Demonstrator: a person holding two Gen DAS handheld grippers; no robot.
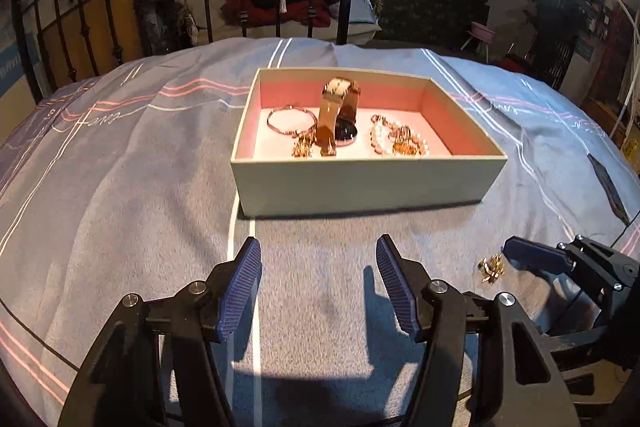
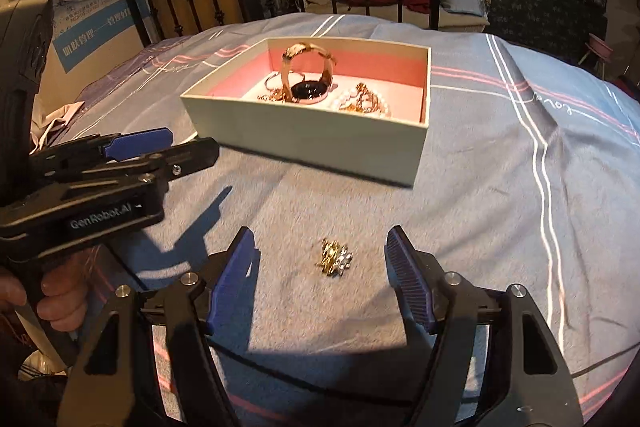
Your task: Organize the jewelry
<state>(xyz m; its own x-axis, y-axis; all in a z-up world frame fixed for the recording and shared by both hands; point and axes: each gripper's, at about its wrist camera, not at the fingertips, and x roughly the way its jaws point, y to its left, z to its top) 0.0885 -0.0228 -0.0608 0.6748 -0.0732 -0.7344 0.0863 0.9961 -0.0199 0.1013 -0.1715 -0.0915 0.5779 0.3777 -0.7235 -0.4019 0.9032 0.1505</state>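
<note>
Bed (image 1: 120,187) with blue striped cover carries everything. Left hand-held gripper (image 1: 318,287): jaws apart, nothing between them, over bare cover at the near edge. Open box (image 1: 360,183) sits mid-bed, holding bangle (image 1: 290,121), watch (image 1: 338,115) and pearl bracelet (image 1: 396,139). Gold brooch (image 2: 335,258) lies on the cover before the box, between the parted, non-touching jaws of the right hand-held gripper (image 2: 320,275).

Pale green box (image 1: 360,183) lined pink, gold brooch (image 2: 335,257), blue bedspread (image 1: 120,187) with pink and white stripes

right tool (image 1: 532,255) cut off at frame edge; brooch (image 2: 335,258) blurred
</note>
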